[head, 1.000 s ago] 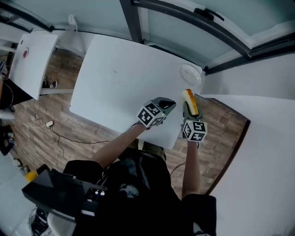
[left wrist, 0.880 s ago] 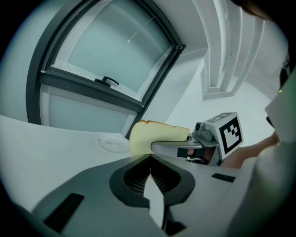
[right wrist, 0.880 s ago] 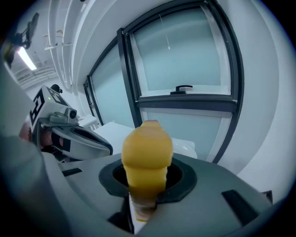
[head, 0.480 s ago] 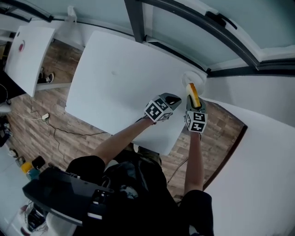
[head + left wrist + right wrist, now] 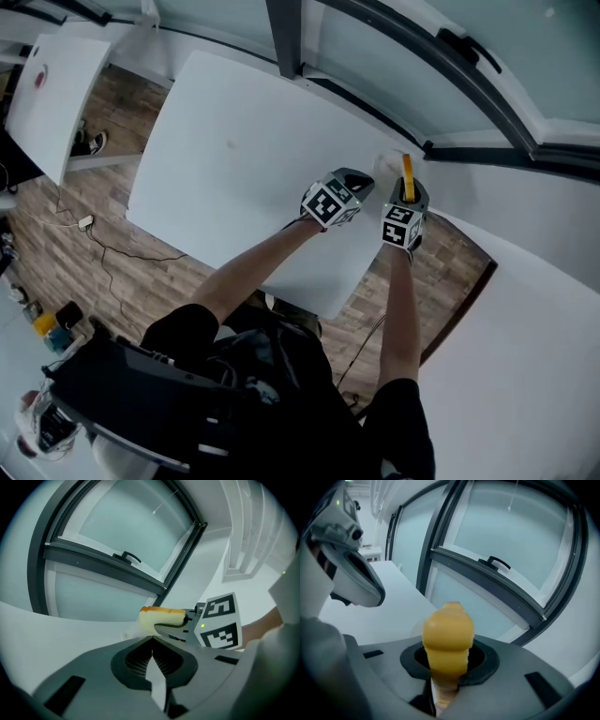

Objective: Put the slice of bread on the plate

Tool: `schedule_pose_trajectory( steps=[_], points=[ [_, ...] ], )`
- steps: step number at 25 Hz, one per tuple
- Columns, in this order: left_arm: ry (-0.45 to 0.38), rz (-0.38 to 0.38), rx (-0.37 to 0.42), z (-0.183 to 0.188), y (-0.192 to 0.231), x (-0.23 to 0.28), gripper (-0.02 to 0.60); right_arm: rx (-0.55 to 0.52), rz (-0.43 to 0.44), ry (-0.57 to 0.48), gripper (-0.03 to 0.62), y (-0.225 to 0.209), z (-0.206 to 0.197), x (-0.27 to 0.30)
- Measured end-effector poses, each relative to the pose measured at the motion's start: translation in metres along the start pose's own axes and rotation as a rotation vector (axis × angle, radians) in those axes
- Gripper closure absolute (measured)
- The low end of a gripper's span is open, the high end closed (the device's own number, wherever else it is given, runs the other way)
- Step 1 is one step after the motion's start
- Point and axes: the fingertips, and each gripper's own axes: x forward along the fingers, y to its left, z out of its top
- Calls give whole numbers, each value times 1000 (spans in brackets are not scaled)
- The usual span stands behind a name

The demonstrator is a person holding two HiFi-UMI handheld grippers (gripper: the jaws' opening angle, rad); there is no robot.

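A yellow-crusted slice of bread (image 5: 407, 177) stands on edge in my right gripper (image 5: 408, 193), which is shut on its lower part. The right gripper view shows the slice (image 5: 447, 637) sticking up edge-on between the jaws of the right gripper (image 5: 449, 662). A small white plate (image 5: 387, 165) lies at the table's far right corner, just beyond the bread and partly hidden by it. My left gripper (image 5: 360, 180) hovers just left of the plate, shut and holding nothing. From the left gripper (image 5: 152, 644) I see the bread (image 5: 161, 617) held over the plate's pale rim (image 5: 132, 633).
The white table (image 5: 234, 159) stretches to the left of both grippers. A dark-framed window (image 5: 441, 56) and white wall run right behind the plate. Wood floor (image 5: 84, 244) and a second white table (image 5: 52, 94) lie to the left.
Both grippers have moved away from me toward the plate at the far corner and sunk. The right gripper has rolled, so the bread now stands edge-on.
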Motion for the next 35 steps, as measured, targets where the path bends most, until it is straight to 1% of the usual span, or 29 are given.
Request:
schedule_pose_trajectory(
  steps=[2,3,6,7,8,10,11,13,15,16,17,18,21,23,25,26,30,32,34,35],
  points=[
    [-1,1,6,7,4,6,575,-111,-50,29,497,-3,2,9],
    [-2,1,9,9,6,8,575,-189,-74,47,497,-3,2,13],
    [0,10,7,10,11,11,575,-482,-131,98,496,3,-6,24],
    [0,15,4,8,12,12,575,-557,-128,104,496,7,-9,27],
    [2,20,1,7,13,11,575,-606,-110,105,496,12,-12,30],
    [9,25,-1,3,14,10,575,-636,-39,102,492,23,-16,31],
    [13,27,-1,2,15,9,575,-631,5,104,453,28,-18,30],
    [21,32,-3,1,18,8,575,-603,96,117,362,38,-23,28],
    [30,36,-1,1,20,6,575,-555,174,135,345,43,-28,24],
    [32,36,-1,1,20,5,575,-525,212,148,324,45,-30,21],
    [33,36,-1,2,20,4,575,-493,250,161,279,47,-31,17],
    [34,35,-2,2,20,2,575,-462,282,173,254,49,-33,13],
    [41,29,3,3,17,-2,575,-389,345,195,243,54,-39,2],
    [53,21,11,1,12,-4,575,-360,345,202,243,54,-45,-5],
    [70,10,21,-3,5,-7,575,-322,313,198,243,52,-51,-17],
    [77,5,27,-5,1,-9,575,-284,296,188,243,50,-52,-24],
    [97,-10,53,-10,-18,-21,575,-58,260,107,244,47,-45,-62],
    [93,-21,68,-9,-30,-31,575,48,231,48,249,44,-36,-88],
    [67,-36,85,-1,-42,-43,575,156,174,-27,339,36,-20,-117],
    [47,-43,91,4,-48,-50,575,205,142,-65,364,31,-13,-132]
  ],
)
